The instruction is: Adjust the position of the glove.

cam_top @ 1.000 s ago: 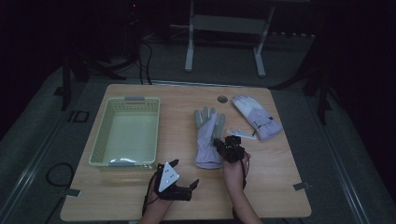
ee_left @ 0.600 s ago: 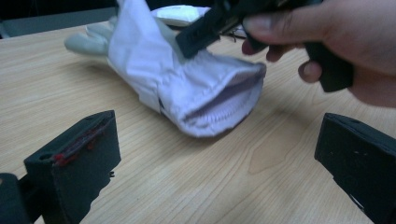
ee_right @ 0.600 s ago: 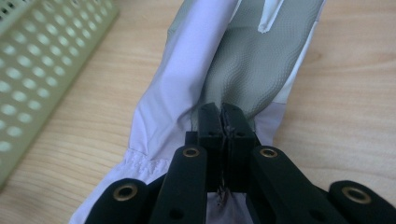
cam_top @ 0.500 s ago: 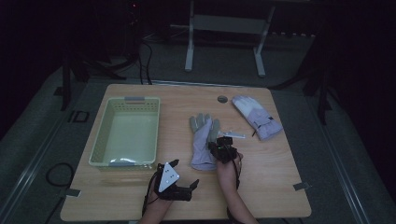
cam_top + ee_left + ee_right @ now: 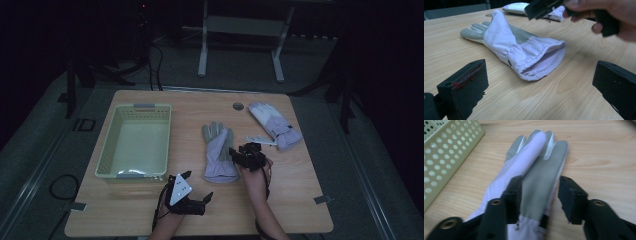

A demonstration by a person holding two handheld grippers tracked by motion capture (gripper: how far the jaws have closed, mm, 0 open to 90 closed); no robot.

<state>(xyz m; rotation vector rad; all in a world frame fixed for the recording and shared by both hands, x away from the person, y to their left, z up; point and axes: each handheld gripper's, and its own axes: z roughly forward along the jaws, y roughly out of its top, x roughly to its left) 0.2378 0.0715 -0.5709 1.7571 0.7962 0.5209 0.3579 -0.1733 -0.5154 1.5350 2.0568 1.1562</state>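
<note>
A pale lilac glove (image 5: 218, 150) with a grey palm lies in the middle of the table, cuff toward me. My right gripper (image 5: 239, 154) is at its right edge. In the right gripper view, the gripper (image 5: 540, 197) is open and its jaws straddle the glove's (image 5: 536, 180) grey palm near the cuff. My left gripper (image 5: 200, 192) rests near the front edge, open. Its wide jaws (image 5: 540, 85) point at the glove's open cuff (image 5: 541, 58) from a short way off. A second glove (image 5: 276, 119) lies at the back right.
A pale green perforated basket (image 5: 112, 150) stands at the left, with its wall (image 5: 441, 157) close beside the glove. A small white strip (image 5: 261, 141) lies between the two gloves. A dark round disc (image 5: 238, 106) sits near the table's far edge.
The right gripper has shifted slightly at the middle glove's right edge, and the glove has slid a little to the left. The left gripper has held still.
</note>
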